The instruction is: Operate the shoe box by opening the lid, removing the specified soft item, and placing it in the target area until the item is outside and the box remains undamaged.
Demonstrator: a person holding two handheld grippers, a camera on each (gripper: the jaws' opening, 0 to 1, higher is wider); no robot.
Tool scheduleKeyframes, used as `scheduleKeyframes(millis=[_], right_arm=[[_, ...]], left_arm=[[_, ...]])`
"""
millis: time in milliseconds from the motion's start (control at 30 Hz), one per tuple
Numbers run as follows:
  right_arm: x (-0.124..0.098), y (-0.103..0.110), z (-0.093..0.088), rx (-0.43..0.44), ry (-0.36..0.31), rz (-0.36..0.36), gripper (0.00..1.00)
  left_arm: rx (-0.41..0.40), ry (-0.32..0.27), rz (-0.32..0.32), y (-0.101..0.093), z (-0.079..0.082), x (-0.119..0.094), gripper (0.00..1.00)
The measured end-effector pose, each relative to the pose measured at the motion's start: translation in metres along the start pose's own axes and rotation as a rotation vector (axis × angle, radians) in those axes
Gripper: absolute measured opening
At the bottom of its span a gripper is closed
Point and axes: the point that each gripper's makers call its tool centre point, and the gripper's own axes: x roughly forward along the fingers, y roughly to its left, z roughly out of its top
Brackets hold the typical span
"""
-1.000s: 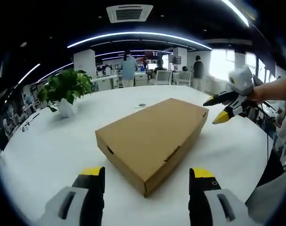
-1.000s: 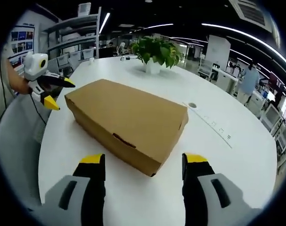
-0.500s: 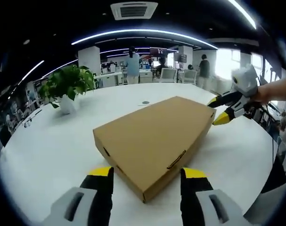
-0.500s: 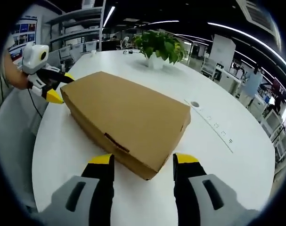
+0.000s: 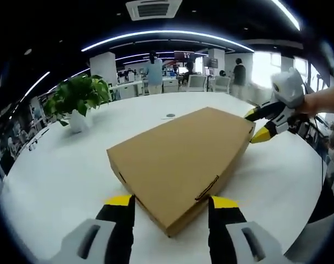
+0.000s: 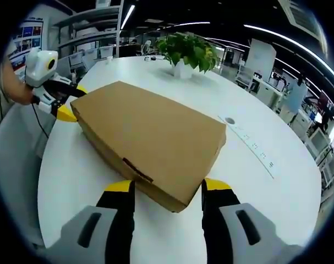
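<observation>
Closed brown cardboard shoe box [image 5: 180, 165] looks light and crushable; left gripper [image 5: 171, 202] and right gripper [image 6: 168, 187], jaws apart, straddle opposite corners at 6 o'clock — lift at the lid edge gently.

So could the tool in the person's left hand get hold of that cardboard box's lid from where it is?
Probably yes. The left tool is open, its jaws standing either side of the near corner of the shoe box, with nothing between them. The lid is still shut, and the right tool sits at the far corner.

Open office, white round table [image 5: 56, 181]
</observation>
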Motion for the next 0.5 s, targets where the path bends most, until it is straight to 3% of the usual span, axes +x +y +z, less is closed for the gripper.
scheduleKeyframes(millis=[500], right_arm=[[0.001,0.011,0.003,0.050,0.021,-0.037,0.44]], left_arm=[[0.021,0.042,-0.049,0.014,-0.001,0.001,0.53]])
